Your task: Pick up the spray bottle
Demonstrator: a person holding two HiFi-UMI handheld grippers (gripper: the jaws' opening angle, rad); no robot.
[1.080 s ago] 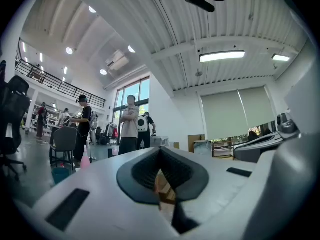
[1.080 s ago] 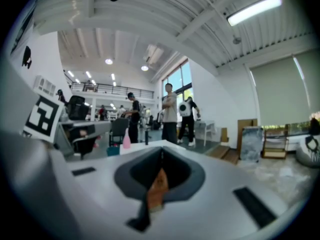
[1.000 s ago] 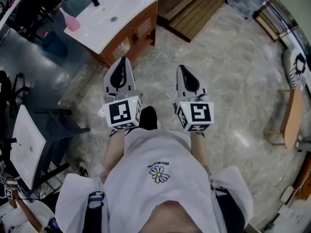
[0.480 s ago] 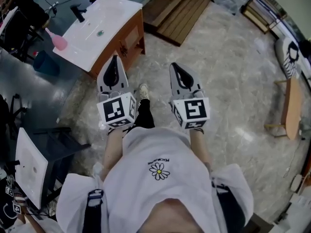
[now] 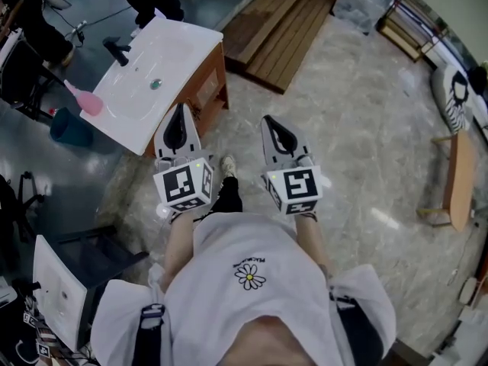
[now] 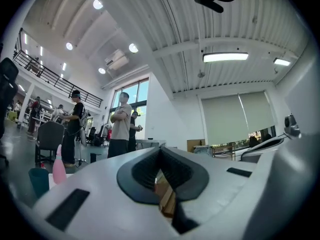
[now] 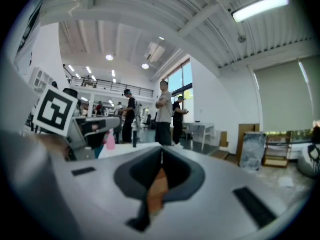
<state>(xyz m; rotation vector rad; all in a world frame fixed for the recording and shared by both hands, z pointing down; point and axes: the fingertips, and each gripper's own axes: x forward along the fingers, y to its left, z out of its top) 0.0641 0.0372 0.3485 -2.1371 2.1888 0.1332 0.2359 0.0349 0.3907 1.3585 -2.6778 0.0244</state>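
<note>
The pink spray bottle stands upright at the left end of a white washbasin top. It also shows small and far off, as the pink bottle in the left gripper view and the pink bottle in the right gripper view. My left gripper is held out level near the basin unit's front corner, well to the right of the bottle. My right gripper is beside it over the stone floor. Both have their jaws together with nothing between them, as seen at the left gripper and right gripper.
A black tap stands on the basin top, which rests on a wooden cabinet. A teal bin stands left of the cabinet. A wooden platform lies beyond, a bench at right. People stand farther off.
The person has stepped toward the basin unit, so it and the bottle now lie closer. Both grippers went forward with the body; their jaws stayed together.
</note>
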